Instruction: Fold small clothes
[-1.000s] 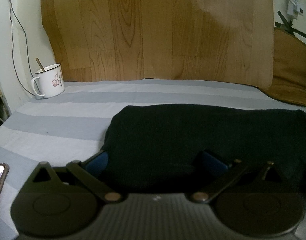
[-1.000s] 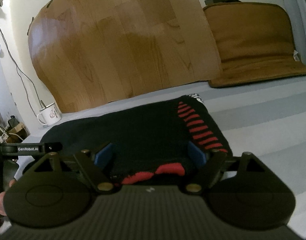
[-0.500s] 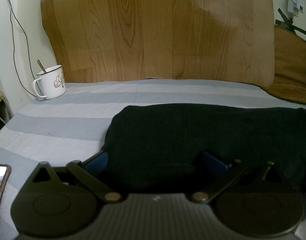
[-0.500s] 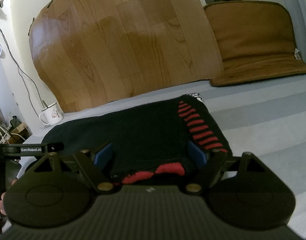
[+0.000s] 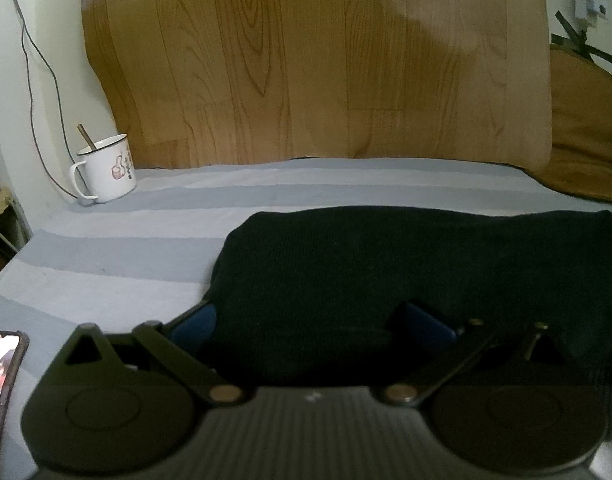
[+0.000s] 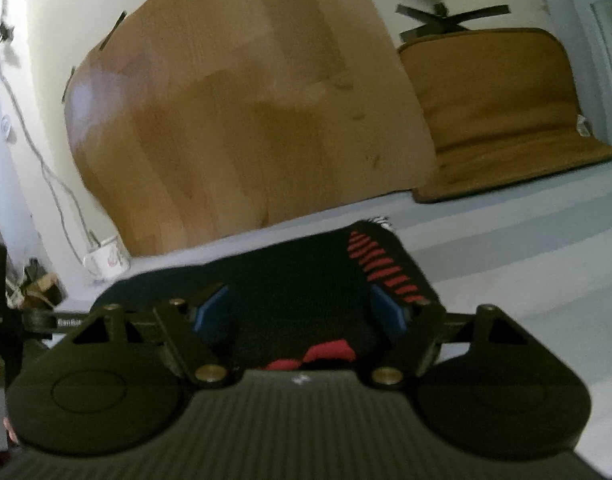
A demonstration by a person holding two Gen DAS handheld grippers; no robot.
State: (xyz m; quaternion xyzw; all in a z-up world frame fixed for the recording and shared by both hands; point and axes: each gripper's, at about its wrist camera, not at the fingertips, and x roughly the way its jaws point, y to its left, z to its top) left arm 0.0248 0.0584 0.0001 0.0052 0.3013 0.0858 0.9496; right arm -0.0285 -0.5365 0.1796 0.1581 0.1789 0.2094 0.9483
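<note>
Both tongs, my left gripper (image 5: 310, 322) and right gripper (image 6: 299, 314), sit spread wide astride the near edge of the black garment (image 5: 406, 264) lying flat on the striped sheet (image 5: 117, 264), gripping nothing, so closing too shallow could catch only one layer and skew my fold.

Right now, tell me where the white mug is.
The white mug stands at the far left of the striped sheet in the left wrist view, against the wood-pattern board, well clear of the black garment.
</note>
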